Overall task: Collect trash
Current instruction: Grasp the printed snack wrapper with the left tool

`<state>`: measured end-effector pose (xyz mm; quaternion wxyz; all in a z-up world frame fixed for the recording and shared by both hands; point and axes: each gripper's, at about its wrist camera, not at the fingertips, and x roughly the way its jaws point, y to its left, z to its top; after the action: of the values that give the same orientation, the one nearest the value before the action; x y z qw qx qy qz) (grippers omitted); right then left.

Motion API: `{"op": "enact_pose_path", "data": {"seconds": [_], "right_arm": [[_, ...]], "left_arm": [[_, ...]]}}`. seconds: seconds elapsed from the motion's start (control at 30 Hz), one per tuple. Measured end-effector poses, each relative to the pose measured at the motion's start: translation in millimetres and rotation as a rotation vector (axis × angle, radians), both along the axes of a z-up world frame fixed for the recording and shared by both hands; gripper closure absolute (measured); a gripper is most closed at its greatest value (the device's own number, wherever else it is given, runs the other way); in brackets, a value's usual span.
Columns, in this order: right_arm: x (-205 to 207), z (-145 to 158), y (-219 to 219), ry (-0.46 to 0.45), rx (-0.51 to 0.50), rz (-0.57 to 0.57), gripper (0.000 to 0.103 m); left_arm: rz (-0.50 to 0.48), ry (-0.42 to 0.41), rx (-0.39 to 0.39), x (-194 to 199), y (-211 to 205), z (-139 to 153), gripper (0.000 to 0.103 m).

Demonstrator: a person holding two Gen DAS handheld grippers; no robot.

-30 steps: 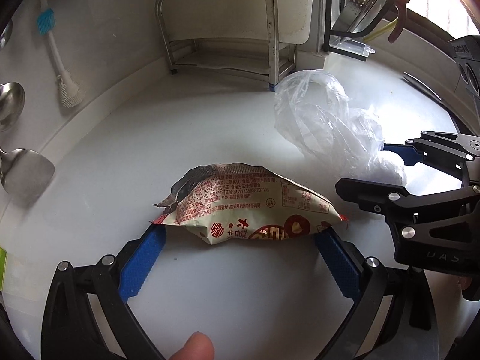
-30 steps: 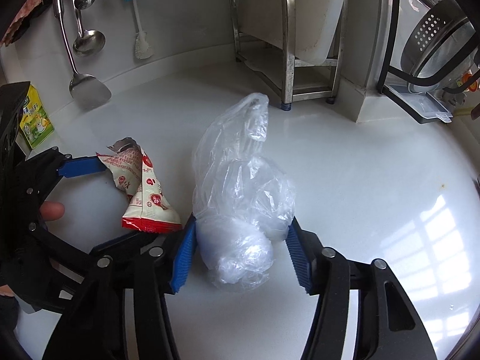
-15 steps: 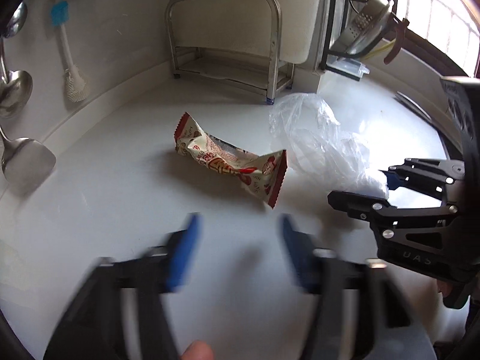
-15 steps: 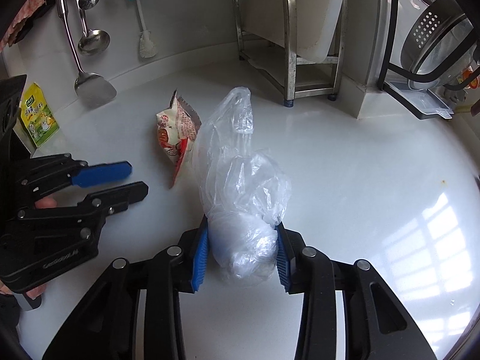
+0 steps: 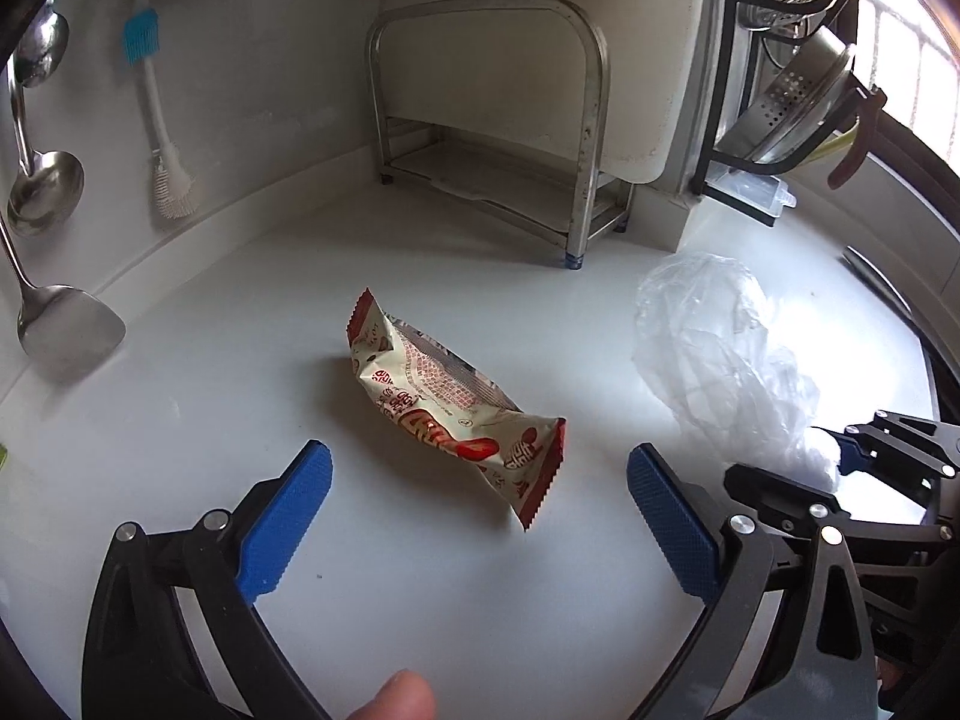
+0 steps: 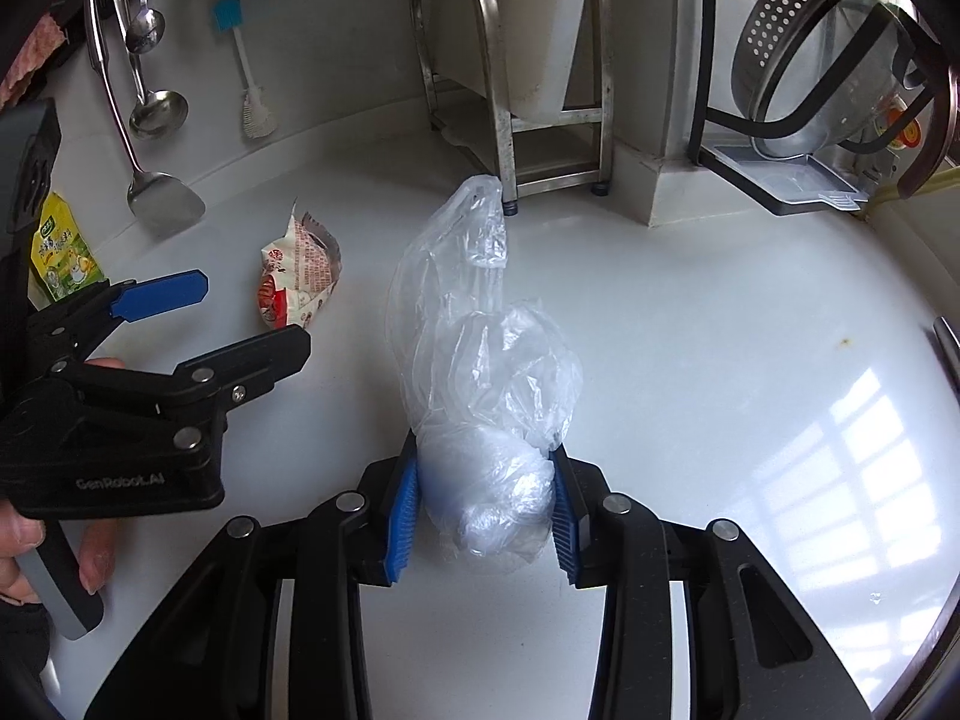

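We can read "GenRobot.AI" in pale letters on the black body of the left gripper (image 6: 234,318) as the right wrist camera sees it from the side; the left wrist view shows no such lettering on either tool. The snack wrapper (image 5: 447,405) carries red printed characters and a block of small red text, too small for us to read. It lies flat on the white table (image 5: 180,420), just ahead of the left gripper (image 5: 480,492), whose blue pads are spread wide with nothing between them. In the right wrist view the same wrapper (image 6: 298,269) shows end-on, torn at its far end, beyond the left gripper's tips. Only that view shows a green and yellow packet (image 6: 63,249) with writing we cannot make out, leaning at the wall, and a person's hand (image 6: 48,546) around the left gripper's handle. The right gripper (image 6: 483,507) pinches the bunched lower part of the clear plastic bag (image 6: 480,354), both blue pads pressing its sides, the jaws having just been closing on it. From the left wrist camera we see the bag (image 5: 714,348) to the right of the wrapper, with the right gripper (image 5: 834,468) at its near end. A steel rack (image 5: 492,120) stands at the back wall.
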<state>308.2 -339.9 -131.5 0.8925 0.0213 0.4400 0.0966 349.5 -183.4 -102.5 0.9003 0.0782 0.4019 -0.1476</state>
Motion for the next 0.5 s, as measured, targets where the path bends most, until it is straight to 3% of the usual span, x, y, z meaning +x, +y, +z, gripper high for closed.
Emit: {"op": "enact_pose_path", "data": {"seconds": [0.27, 0.43, 0.47, 0.5], "right_arm": [[0.2, -3.3, -0.1, -0.005, 0.011, 0.006, 0.067], [-1.8, -4.2, 1.1, -0.008, 0.018, 0.009, 0.067], [-1.9, -4.2, 1.3, -0.007, 0.017, 0.009, 0.067], [-2.5, -4.2, 1.4, -0.007, 0.017, 0.010, 0.067]], "left_arm": [[0.059, 0.022, 0.030, 25.2, -3.6, -14.5, 0.008], [0.034, 0.053, 0.020, 31.0, -1.3, -18.6, 0.036], [0.032, 0.048, 0.025, 30.3, -1.2, -18.1, 0.045], [0.029, 0.049, 0.021, 29.5, -0.5, -17.2, 0.062]]}}
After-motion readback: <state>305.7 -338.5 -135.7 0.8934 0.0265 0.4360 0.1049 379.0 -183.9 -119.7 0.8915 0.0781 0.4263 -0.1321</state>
